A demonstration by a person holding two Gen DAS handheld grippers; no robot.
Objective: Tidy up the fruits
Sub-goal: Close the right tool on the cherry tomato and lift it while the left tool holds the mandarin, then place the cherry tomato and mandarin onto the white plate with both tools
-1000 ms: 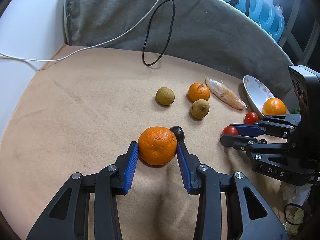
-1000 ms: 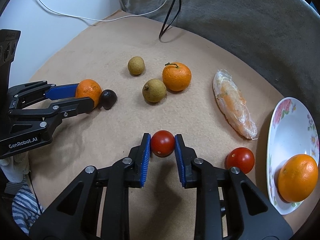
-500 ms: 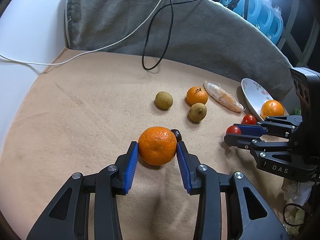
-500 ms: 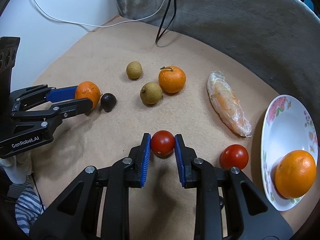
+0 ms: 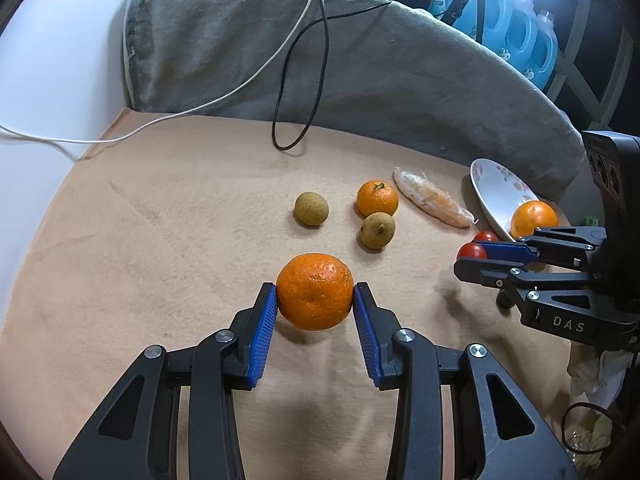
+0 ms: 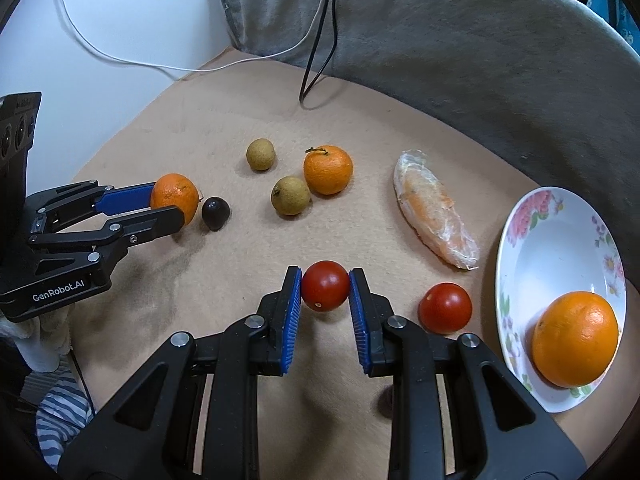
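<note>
Left gripper [image 5: 315,304] clamped on a tangerine [image 5: 315,291], lifted off the cloth [image 5: 160,240]. Right gripper [image 6: 325,294] clamped on a tomato [image 6: 325,286]; plate [image 6: 560,240] far right.

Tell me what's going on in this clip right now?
A person is sorting fruit on a tan cloth with two handheld grippers. The left gripper is shut on a mandarin, and the right gripper is shut on a cherry tomato. One orange already sits on the floral plate. A second tomato, another mandarin, two longans and a dark fruit remain on the cloth.
</note>
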